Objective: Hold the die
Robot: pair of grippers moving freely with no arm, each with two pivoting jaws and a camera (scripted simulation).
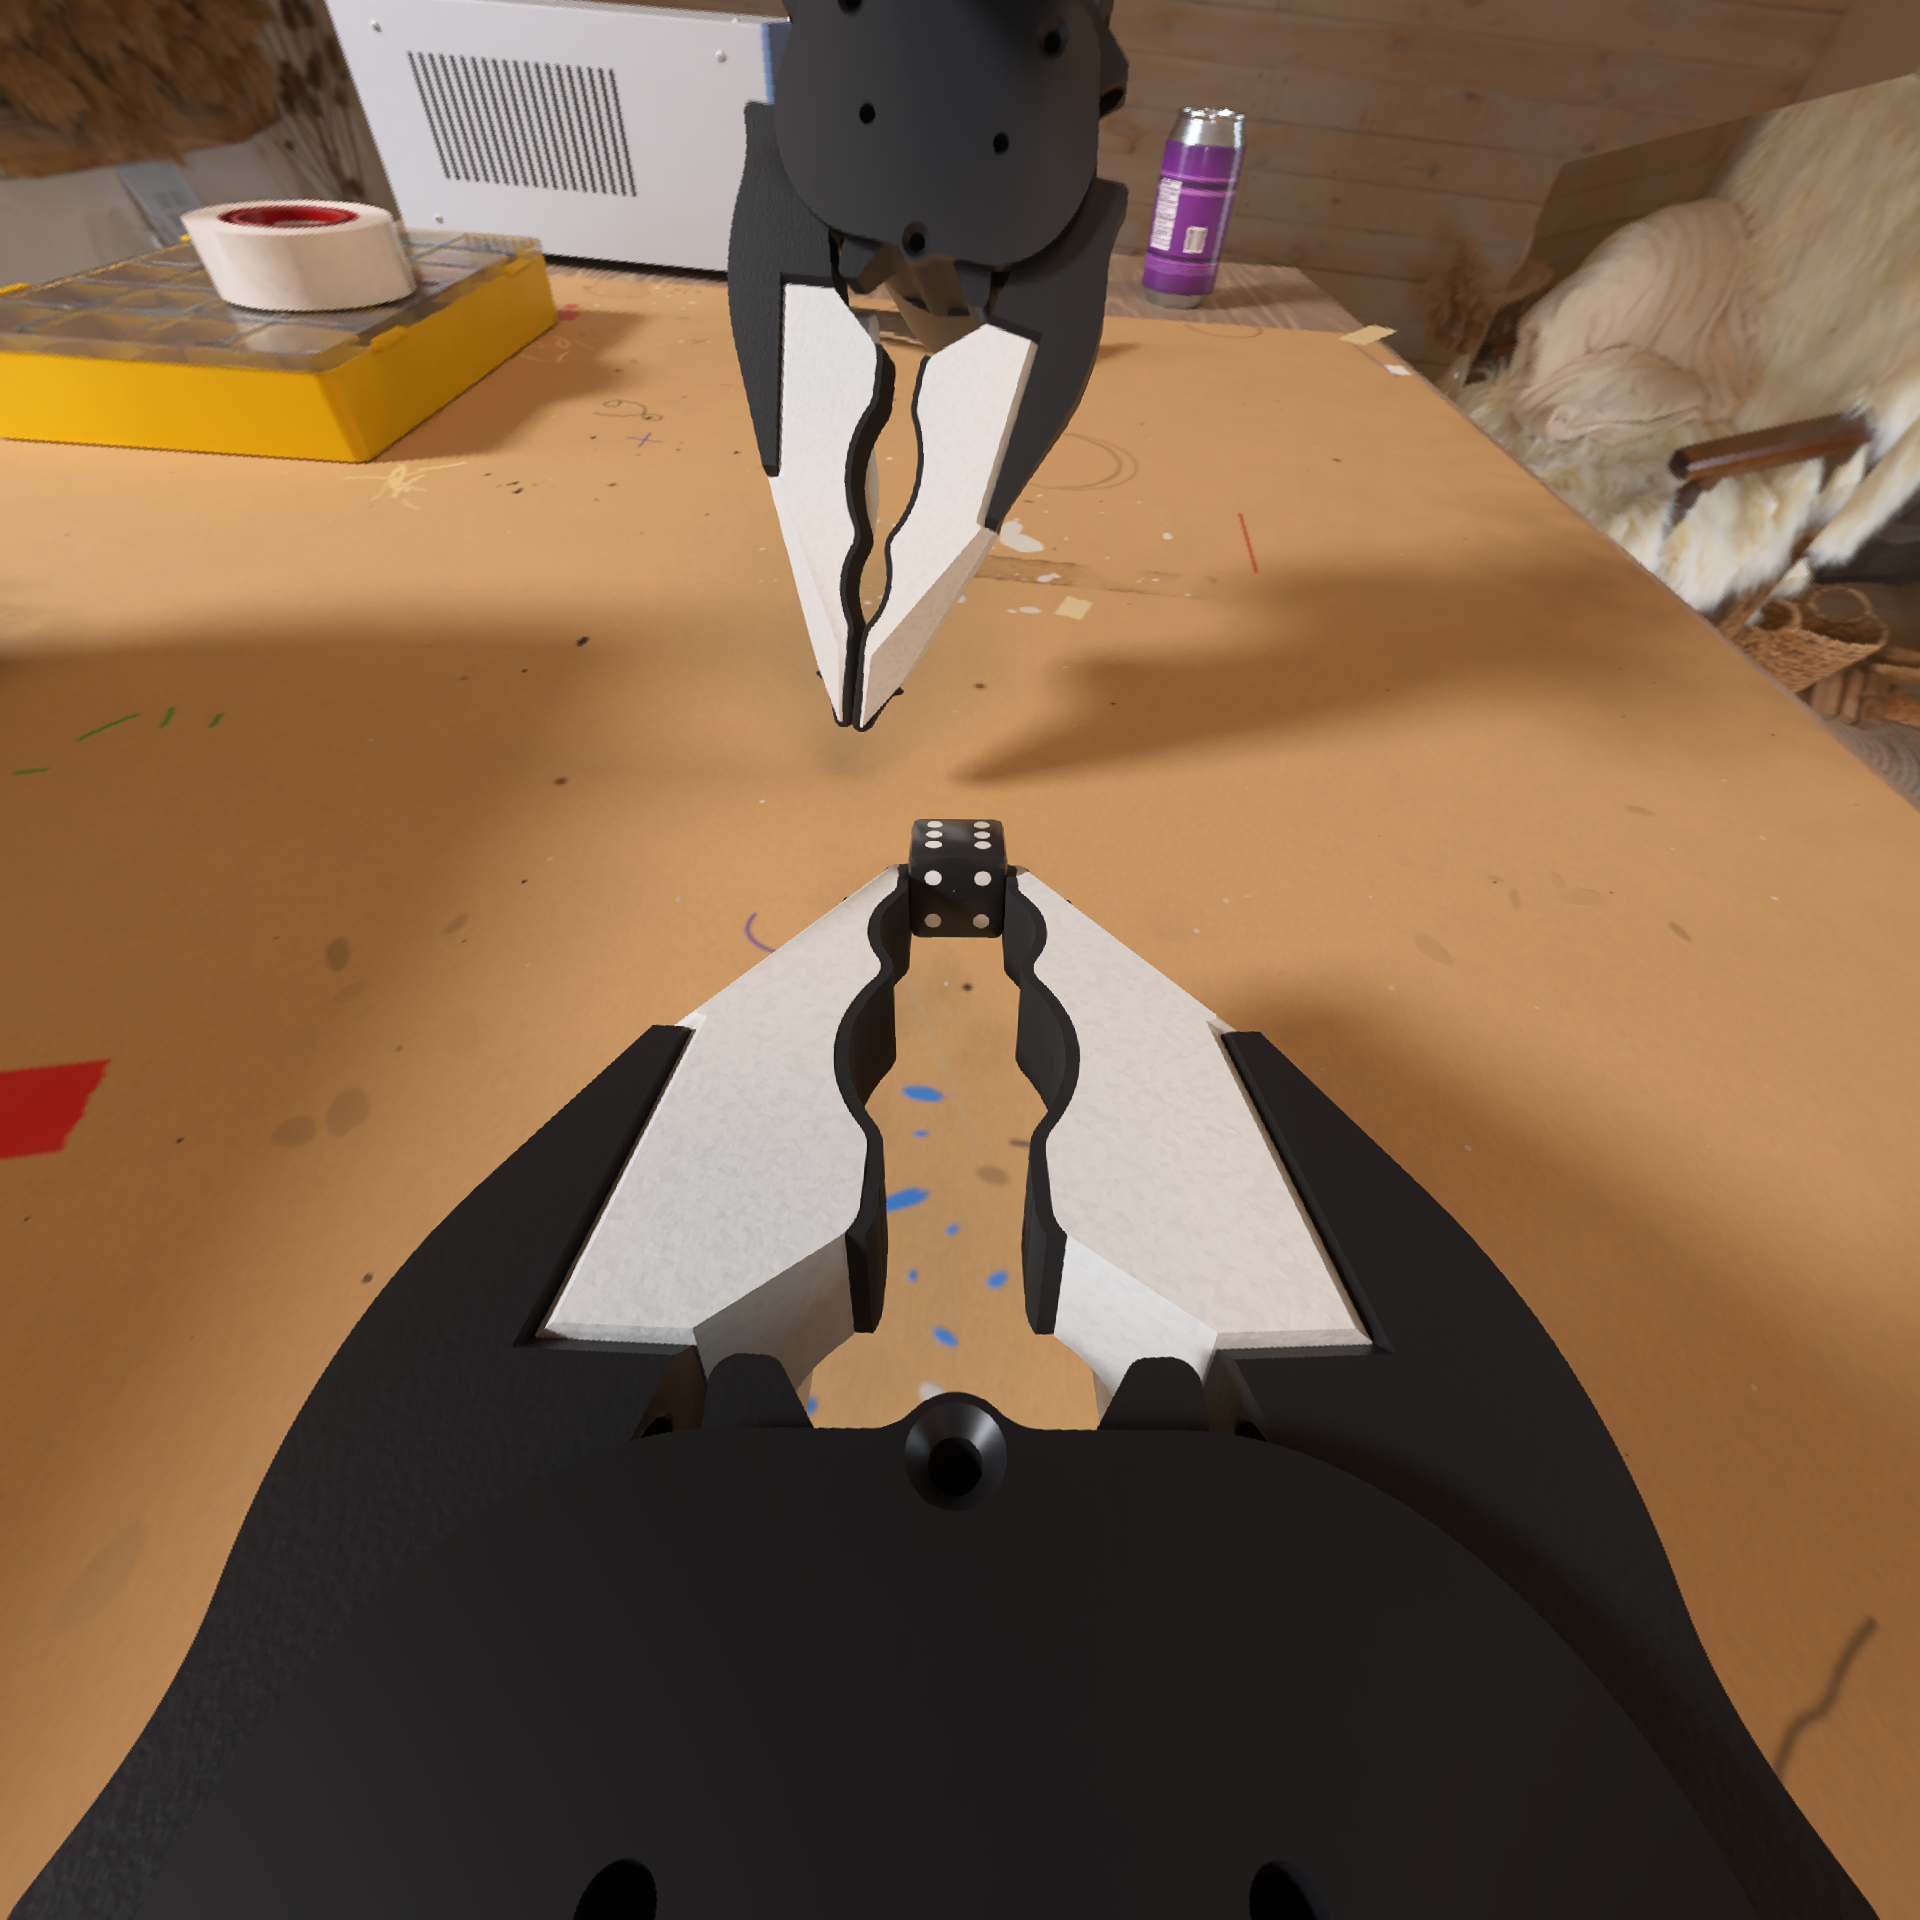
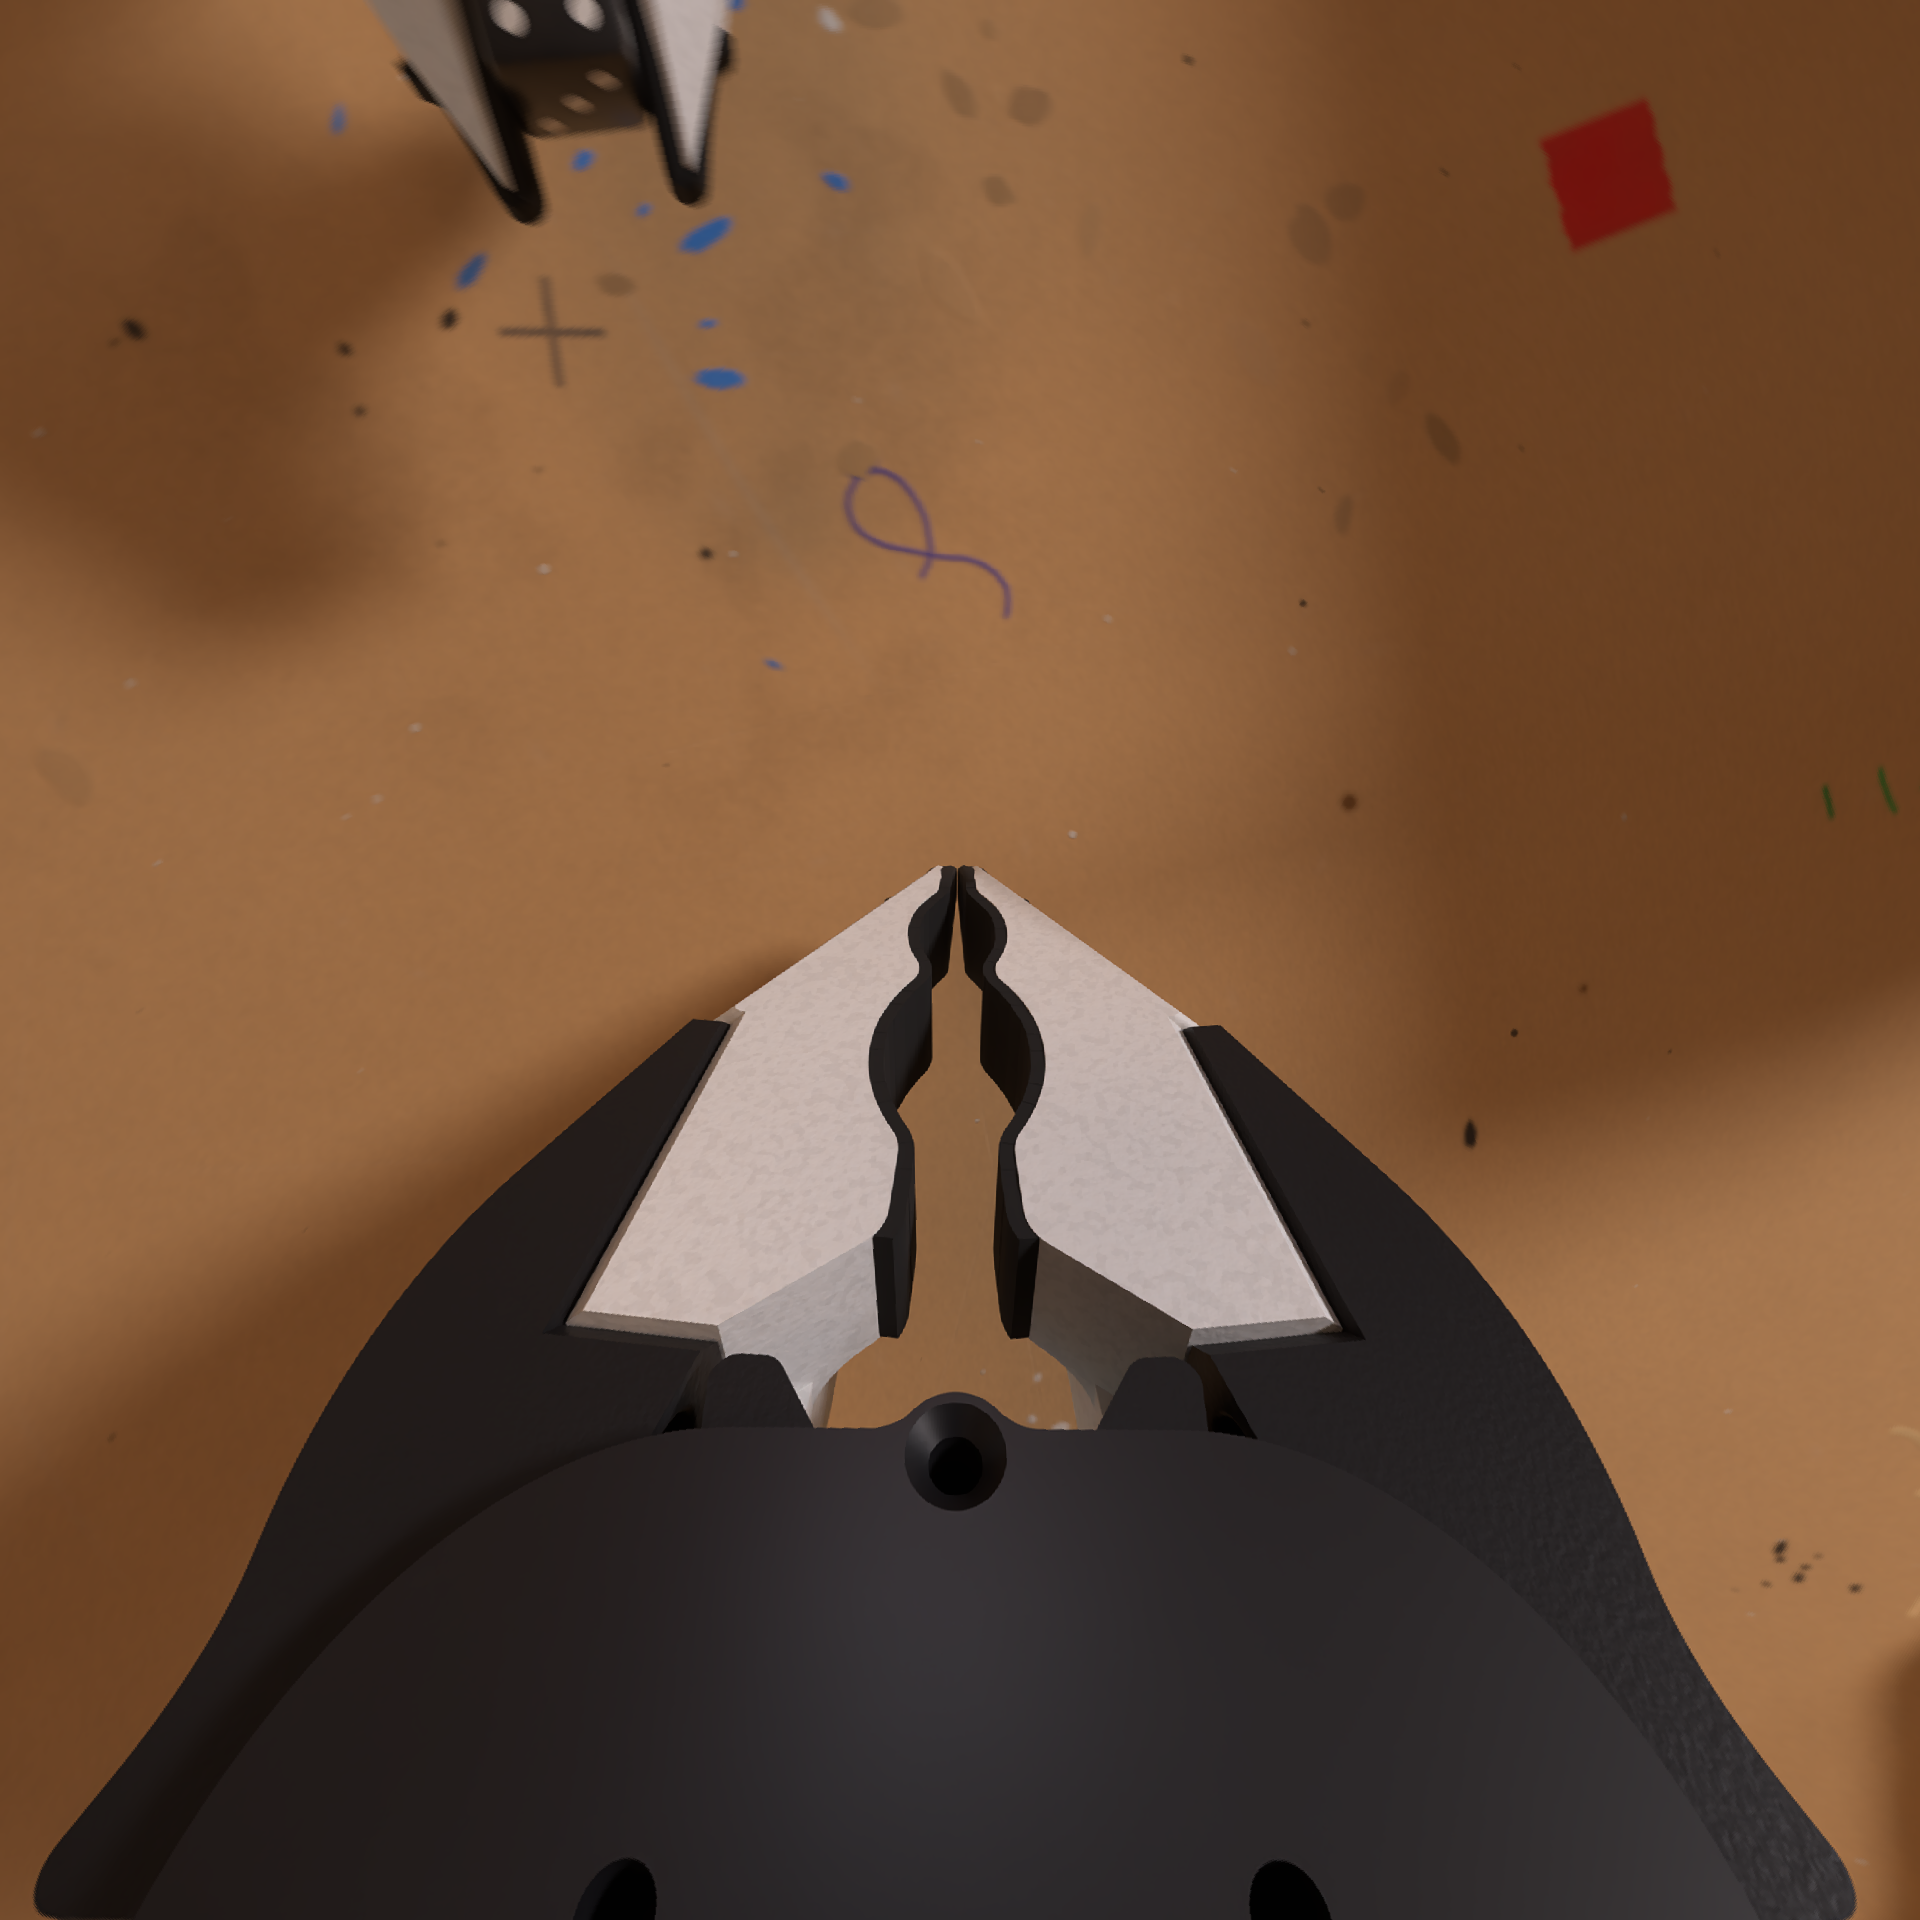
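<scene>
A small black die (image 1: 957, 878) with white pips sits between the tips of my left gripper (image 1: 957, 896), which is shut on it and holds it above the brown table. The die also shows at the top left of the right wrist view (image 2: 566, 73), pinched between the left gripper's fingertips (image 2: 691, 114). My right gripper (image 2: 956, 873) is shut and empty, pointing down at the table. In the left wrist view it (image 1: 857, 717) hangs tips down just beyond the die, apart from it.
A yellow organiser box (image 1: 260, 364) with a roll of white tape (image 1: 301, 255) stands at the far left. A purple can (image 1: 1193, 208) stands at the back. A white cabinet (image 1: 540, 125) is behind. A furry chair (image 1: 1683, 384) is past the table's right edge. A red patch (image 2: 1605, 171) marks the table.
</scene>
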